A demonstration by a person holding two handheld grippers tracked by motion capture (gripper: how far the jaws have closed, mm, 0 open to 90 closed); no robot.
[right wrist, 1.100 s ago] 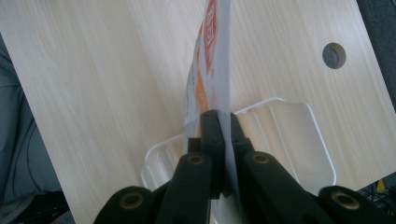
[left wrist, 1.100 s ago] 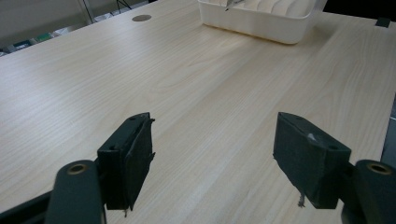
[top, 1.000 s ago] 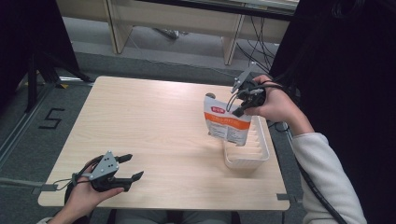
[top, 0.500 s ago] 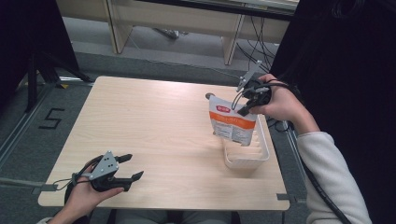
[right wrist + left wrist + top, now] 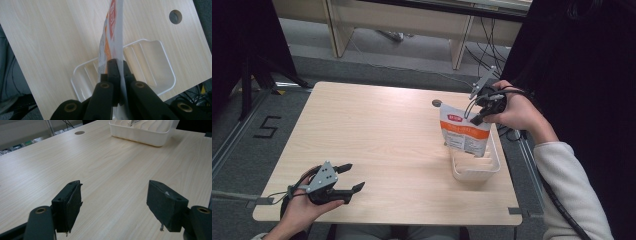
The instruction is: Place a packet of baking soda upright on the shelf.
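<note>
- Wooden table [image 5: 377, 145] is the biggest thing, pale grain all over.
- White tray [image 5: 476, 170] sits near its right edge.
- Orange-and-white pouch [image 5: 464, 134] hangs upright with its bottom down in the tray.
- Right gripper [image 5: 476, 118] is pinching the pouch's top edge, jaws pressed tight.
- Left gripper [image 5: 352, 177] rests at the near left corner, jaws spread wide, nothing between them.

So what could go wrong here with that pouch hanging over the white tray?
The right gripper pinches the orange and white pouch only by its thin top edge, so it could slip out or tear. The pouch hangs tilted over the slotted white tray, so it may catch a divider and fold rather than stand. The light tray might slide toward the nearby table edge, since the open left gripper rests far away.
</note>
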